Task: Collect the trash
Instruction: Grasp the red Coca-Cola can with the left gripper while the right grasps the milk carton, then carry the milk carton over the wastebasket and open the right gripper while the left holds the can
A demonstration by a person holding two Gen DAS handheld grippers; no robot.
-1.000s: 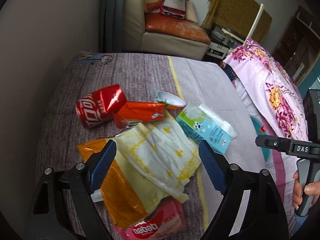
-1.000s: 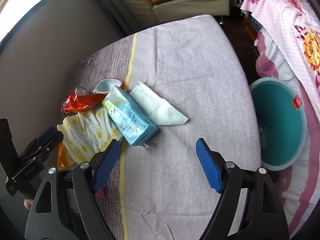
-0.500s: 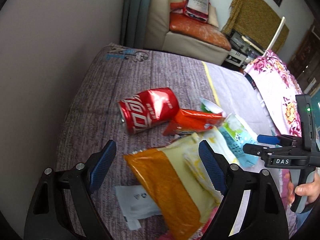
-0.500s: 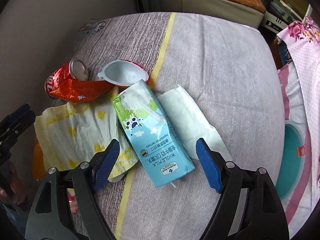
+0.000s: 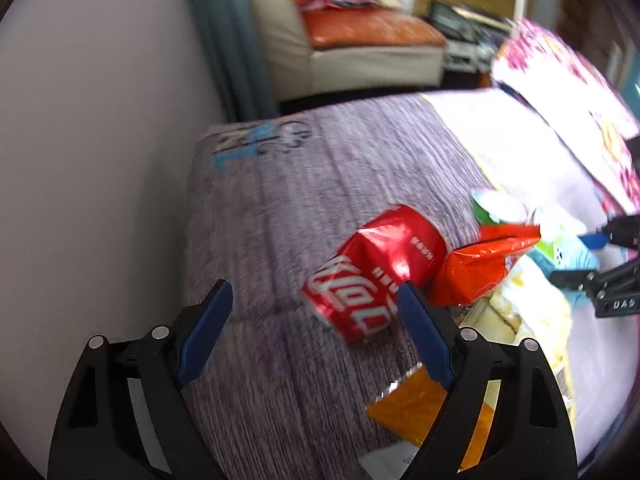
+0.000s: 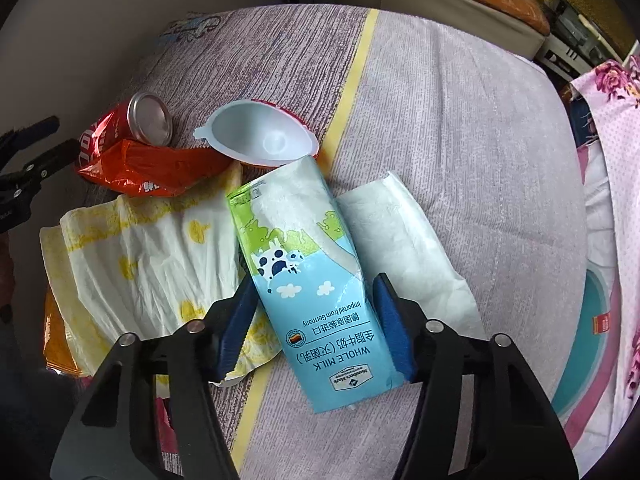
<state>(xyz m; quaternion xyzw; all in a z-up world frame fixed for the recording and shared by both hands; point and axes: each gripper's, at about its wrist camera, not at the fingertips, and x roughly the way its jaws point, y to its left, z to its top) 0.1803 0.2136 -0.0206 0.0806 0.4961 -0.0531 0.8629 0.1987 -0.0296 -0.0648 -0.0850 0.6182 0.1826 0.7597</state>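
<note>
- milk carton: we see a flattened, glossy blue-and-white card box lying on the ribbed grey bedspread, between a crinkled yellow-printed wrapper and a white pouch.
- our right gripper has just been closing; its blue pads flank the carton, but we cannot tell if they press it.
- our left gripper stands wide, empty, beside a dented red can.

Bare mattress right of milk carton passable; wrappers crowd left.
</note>
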